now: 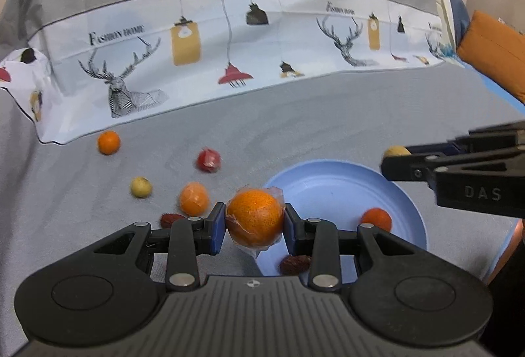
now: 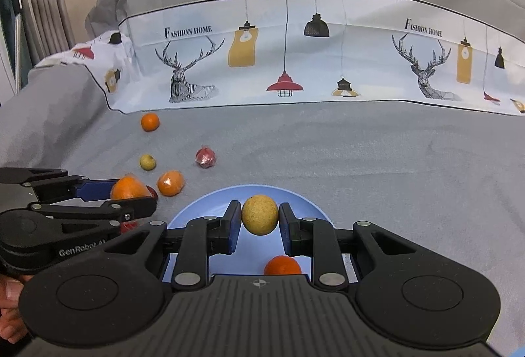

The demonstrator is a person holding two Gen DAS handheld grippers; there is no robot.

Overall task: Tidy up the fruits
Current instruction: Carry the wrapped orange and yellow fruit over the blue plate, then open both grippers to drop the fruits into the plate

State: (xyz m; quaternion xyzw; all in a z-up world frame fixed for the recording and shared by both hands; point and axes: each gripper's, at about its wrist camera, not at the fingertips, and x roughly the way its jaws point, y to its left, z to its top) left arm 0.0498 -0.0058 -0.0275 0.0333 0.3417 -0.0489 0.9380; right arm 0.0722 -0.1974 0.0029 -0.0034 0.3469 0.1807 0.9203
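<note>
My left gripper [image 1: 255, 219] is shut on a plastic-wrapped orange [image 1: 254, 214], held at the left rim of the blue plate [image 1: 334, 189]. My right gripper [image 2: 260, 219] is shut on a yellow round fruit [image 2: 260, 214], held over the plate [image 2: 197, 212]. A small orange [image 1: 376, 219] lies in the plate; it also shows in the right wrist view [image 2: 283, 265]. A red date [image 1: 294, 264] lies at the plate's near edge. The right gripper shows in the left wrist view [image 1: 393, 160], and the left gripper in the right wrist view [image 2: 144, 192].
Loose on the grey bedsheet: a small orange [image 1: 108, 142], a red wrapped fruit [image 1: 208, 160], a yellow fruit [image 1: 141, 187], a wrapped orange [image 1: 194, 198] and a red date [image 1: 170, 219]. A printed quilt fold [image 1: 203, 48] lies behind. An orange cushion [image 1: 492, 51] is far right.
</note>
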